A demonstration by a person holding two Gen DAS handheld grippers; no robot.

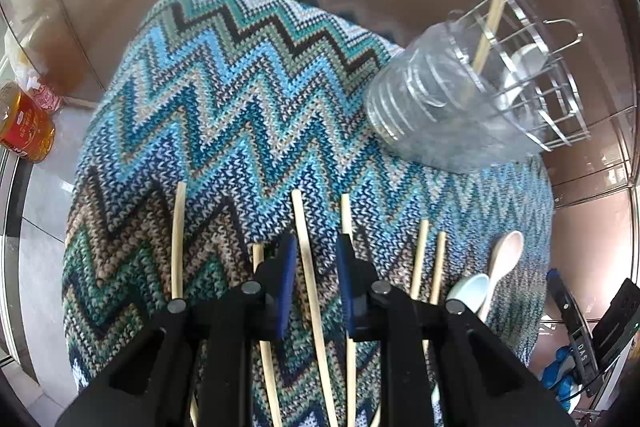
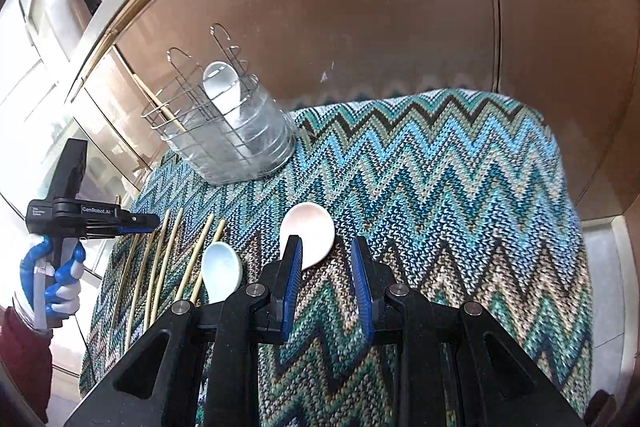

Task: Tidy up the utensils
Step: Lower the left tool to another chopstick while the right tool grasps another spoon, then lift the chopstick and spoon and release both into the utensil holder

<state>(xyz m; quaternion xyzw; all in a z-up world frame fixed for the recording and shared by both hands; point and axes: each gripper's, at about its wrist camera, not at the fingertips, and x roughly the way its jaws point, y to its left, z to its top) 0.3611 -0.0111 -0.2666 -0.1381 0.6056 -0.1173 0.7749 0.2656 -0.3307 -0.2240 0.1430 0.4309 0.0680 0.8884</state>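
Across the left wrist view, your left gripper (image 1: 316,259) hangs over the zigzag knitted cloth (image 1: 240,115) with its blue-padded jaws spread apart, holding nothing; one chopstick (image 1: 310,267) runs up between the pads without being pinched. More chopsticks (image 1: 428,263) lie side by side on the cloth to either side of it, and to their right rest a pale blue spoon (image 1: 470,293) and a beige spoon (image 1: 506,259), close together. Far right on the cloth stands the wire utensil holder (image 1: 532,83) with a clear plastic liner, one chopstick and one white spoon leaning inside it. An orange jar (image 1: 24,125) sits off the cloth at the left edge. Turning to the right wrist view, your right gripper (image 2: 326,267) is also open and empty, jaws wide, low over the cloth (image 2: 440,187). The beige spoon (image 2: 310,231) lies just ahead of the left pad, its bowl partly hidden behind it. The pale blue spoon (image 2: 222,271) lies just left of that, beside the row of chopsticks (image 2: 160,267). The holder (image 2: 224,131) stands at the cloth's far left corner. Your gloved left hand (image 2: 56,275) holds the other gripper over the chopsticks.
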